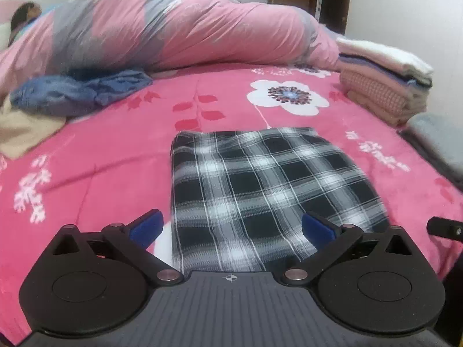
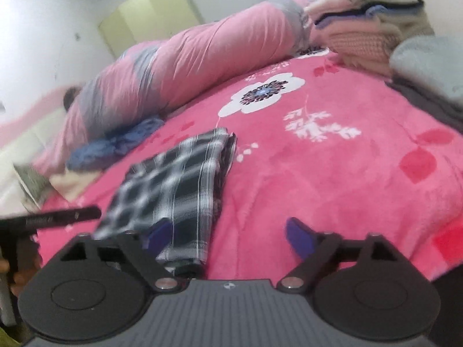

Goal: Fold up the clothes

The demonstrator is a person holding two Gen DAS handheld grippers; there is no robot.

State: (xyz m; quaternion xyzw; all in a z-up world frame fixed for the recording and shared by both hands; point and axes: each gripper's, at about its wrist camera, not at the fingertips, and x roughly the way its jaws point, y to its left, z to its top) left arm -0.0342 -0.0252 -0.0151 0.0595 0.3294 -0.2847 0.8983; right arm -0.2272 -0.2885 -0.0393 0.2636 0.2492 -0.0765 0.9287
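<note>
Here's the plaid garment (image 1: 260,193), black and white, folded into a neat rectangle and lying flat on the pink flowered bedspread (image 1: 101,173), near the front edge of the bed. The left gripper (image 1: 231,228) hangs over its near edge with its blue-padded fingers (image 1: 146,227) spread wide, one off the cloth's left side over the bedspread, the other above the plaid, nothing pinched between them. Over to the right wrist view, which is blurred: the right gripper (image 2: 228,238) is just as wide apart, empty too, its left finger (image 2: 159,235) over the plaid's near corner and its right one out over bare pink bedspread. From here the folded layers show stacked along the garment's far right edge. A black piece of the other gripper pokes in at the left side of this view, and the same happens at the right edge of the left view. Behind the plaid, a crumpled blue garment (image 1: 78,92) sits at the foot of a big rolled pink and grey duvet (image 1: 179,34), touching it, with a beige cloth (image 1: 26,130) just beside it at the left. Far right of the bed, a stack of folded clothes (image 1: 385,86), white on top, pink knit below, well apart from the plaid.
</note>
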